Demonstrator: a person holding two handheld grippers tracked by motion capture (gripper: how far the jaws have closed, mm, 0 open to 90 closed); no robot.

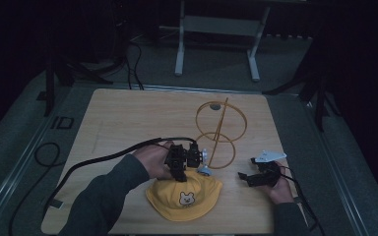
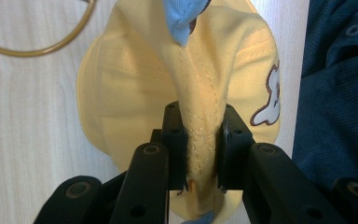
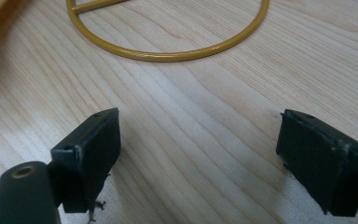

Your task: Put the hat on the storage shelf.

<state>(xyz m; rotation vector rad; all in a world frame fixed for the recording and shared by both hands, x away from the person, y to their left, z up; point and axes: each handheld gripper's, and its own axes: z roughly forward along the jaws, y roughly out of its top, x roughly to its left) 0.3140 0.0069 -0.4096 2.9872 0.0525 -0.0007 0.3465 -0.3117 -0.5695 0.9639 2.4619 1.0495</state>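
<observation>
Your left gripper has its jaws pinched tight on a raised fold of the yellow hat, with the stitched seam of the crown squeezed between the two black pads; the cloth bunches up into a ridge that runs away from the jaws toward a small blue tab at the far end of the fold. In the high view your left gripper sits at the back edge of the hat, which lies on the near middle of the tabletop with its bear-face patch turned toward you. Your right gripper has its jaws spread wide with nothing between them, hovering just above bare wood; in the high view it rests near the right edge of the tabletop, well apart from the hat. Just beyond both grippers stands a yellow wire stand, made of two rings joined by a slanted rod, its lower ring lying flat on the tabletop ahead of your right jaws. A dark blue sleeve borders the hat in the left gripper view.
</observation>
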